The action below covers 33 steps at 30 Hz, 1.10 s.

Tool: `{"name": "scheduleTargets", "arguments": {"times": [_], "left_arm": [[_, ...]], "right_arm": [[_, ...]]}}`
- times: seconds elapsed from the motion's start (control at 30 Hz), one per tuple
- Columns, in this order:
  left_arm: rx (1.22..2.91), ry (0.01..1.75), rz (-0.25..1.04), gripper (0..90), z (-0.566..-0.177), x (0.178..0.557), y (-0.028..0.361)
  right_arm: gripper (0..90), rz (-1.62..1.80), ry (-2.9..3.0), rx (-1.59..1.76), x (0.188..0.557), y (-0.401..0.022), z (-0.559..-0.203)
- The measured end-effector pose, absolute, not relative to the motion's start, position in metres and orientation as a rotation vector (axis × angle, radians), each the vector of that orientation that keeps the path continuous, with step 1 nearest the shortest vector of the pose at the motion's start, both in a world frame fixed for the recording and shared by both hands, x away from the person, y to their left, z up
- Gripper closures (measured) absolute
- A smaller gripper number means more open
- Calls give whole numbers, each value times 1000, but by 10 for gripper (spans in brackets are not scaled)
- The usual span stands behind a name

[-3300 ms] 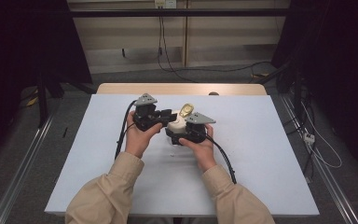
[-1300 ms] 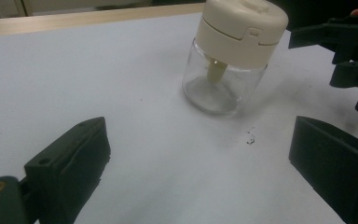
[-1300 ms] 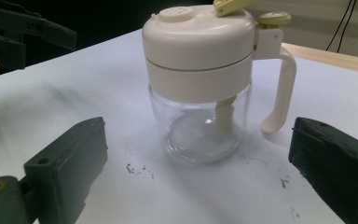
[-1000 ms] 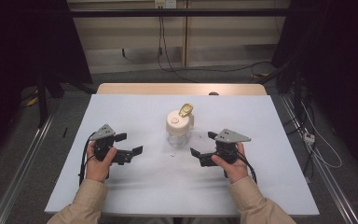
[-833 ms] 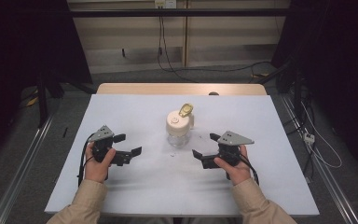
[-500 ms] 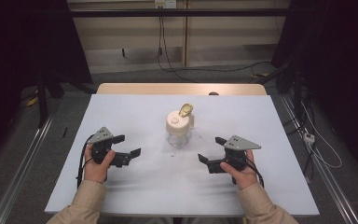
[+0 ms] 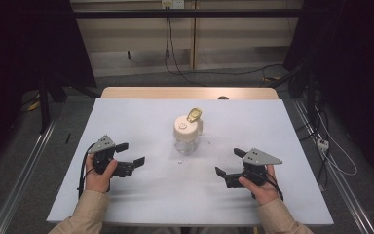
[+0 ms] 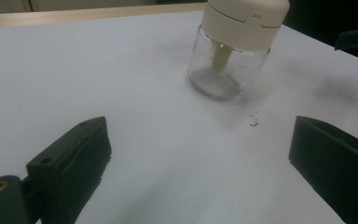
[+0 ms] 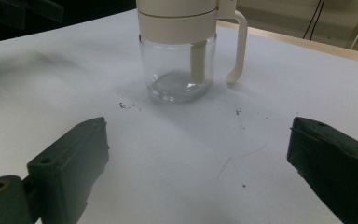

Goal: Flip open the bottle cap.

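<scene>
A small clear glass jar (image 7: 187,136) with a cream lid, a cream handle and a gold piece on top stands upright in the middle of the white table (image 7: 146,117). It looks empty apart from a cream stem inside (image 8: 221,55). My left gripper (image 7: 130,155) rests low at the front left, open, jaws pointing toward the jar (image 8: 235,46). At the front right my right gripper (image 7: 230,163) is open too, with the jar (image 9: 186,51) well ahead of it. Nothing lies between either pair of jaws.
A few dark specks (image 9: 128,106) lie on the table near the jar's base. A wooden strip (image 7: 185,92) runs along the table's far edge. Cables trail on the floor behind (image 7: 175,63) and at the right (image 7: 331,156).
Both grippers have let go of the jar and pulled back toward the front corners. In the last second the right gripper slid further right and nearer the front edge; the jar stayed put.
</scene>
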State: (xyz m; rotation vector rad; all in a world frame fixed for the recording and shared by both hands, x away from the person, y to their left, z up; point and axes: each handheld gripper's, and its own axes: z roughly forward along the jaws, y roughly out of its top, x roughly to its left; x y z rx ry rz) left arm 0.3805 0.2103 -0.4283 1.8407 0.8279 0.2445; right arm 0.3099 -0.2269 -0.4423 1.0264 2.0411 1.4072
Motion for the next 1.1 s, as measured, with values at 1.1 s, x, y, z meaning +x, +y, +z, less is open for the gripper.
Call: {"name": "scheduleTargets", "arguments": {"times": [1.1], "left_arm": [[1878, 823, 271, 49, -435, 358, 235]], "right_arm": [[49, 1364, 1995, 1074, 284, -263, -448]]}}
